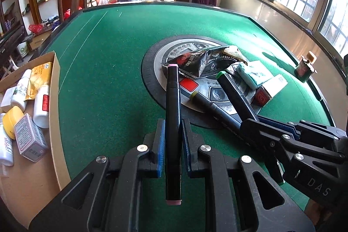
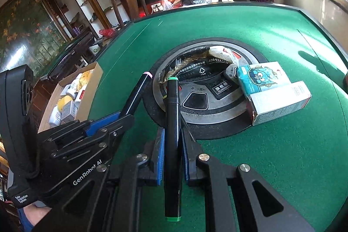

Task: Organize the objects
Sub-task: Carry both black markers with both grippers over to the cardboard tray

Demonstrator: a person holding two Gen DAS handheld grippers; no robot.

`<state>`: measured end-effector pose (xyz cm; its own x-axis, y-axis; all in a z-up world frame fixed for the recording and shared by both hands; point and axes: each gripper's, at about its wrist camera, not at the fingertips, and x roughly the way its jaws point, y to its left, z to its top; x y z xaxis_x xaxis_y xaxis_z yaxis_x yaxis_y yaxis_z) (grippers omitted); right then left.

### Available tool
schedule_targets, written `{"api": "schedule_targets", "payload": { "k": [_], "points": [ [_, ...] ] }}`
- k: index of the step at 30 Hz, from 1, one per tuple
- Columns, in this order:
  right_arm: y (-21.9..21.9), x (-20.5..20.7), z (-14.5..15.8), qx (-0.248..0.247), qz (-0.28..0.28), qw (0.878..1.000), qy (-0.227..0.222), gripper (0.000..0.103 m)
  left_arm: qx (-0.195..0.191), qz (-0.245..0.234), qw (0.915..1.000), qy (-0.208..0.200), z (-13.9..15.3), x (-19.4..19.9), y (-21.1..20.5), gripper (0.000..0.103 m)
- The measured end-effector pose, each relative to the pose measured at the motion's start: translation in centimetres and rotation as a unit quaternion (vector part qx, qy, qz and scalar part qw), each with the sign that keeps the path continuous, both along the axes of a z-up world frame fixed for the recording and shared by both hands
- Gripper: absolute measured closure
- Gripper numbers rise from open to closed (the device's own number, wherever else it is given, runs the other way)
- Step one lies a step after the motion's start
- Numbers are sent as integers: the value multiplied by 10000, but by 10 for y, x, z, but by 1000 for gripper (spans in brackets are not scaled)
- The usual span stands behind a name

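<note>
- Fingers [image 1: 159,140] of your left gripper [image 1: 171,140] are clenched on the pink-capped marker [image 1: 173,114], lifted clear of the green counter [image 1: 104,62].
- At far left sits the cardboard box [image 1: 55,88], already holding bottles and small cartons; judging by that, you are mid-carry, markers picked but not yet stowed.
- An olive-tipped marker [image 1: 208,104] lies loose on the round centre panel [image 2: 202,101], beside the torn black wrapper [image 1: 202,62].
- Your right gripper [image 2: 171,142] is clenched on the green-capped marker [image 2: 173,123].
- Next, swing each marker towards wherever pens belong, and release only once it is over that spot.
- The teal packet [image 2: 258,77] and white carton [image 2: 280,105] wait at right.
</note>
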<state>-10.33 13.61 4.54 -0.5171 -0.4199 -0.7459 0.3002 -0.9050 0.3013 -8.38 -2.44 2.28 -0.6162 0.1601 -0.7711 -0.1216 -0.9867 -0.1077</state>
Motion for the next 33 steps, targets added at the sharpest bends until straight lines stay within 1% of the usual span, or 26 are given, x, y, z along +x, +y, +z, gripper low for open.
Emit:
{"api": "schedule_targets", "payload": {
  "k": [15, 19, 27, 29, 33],
  "points": [
    [-4, 4, -1, 44, 32, 10000, 54, 90, -116, 59, 9997, 190, 7, 8, 2, 89],
    [-7, 7, 4, -2, 9, 9999, 167, 90, -237, 201, 9987, 407, 14, 16, -2, 89],
    [-14, 18, 17, -149, -57, 9992, 361, 90, -259, 424, 9962, 711, 28, 35, -14, 89],
    [-17, 21, 19, -178, -69, 9991, 391, 90, -293, 491, 9949, 829, 33, 41, -17, 89],
    [-28, 28, 23, -245, -47, 9987, 453, 90, -241, 642, 9917, 1085, 44, 57, -28, 89]
  ]
}}
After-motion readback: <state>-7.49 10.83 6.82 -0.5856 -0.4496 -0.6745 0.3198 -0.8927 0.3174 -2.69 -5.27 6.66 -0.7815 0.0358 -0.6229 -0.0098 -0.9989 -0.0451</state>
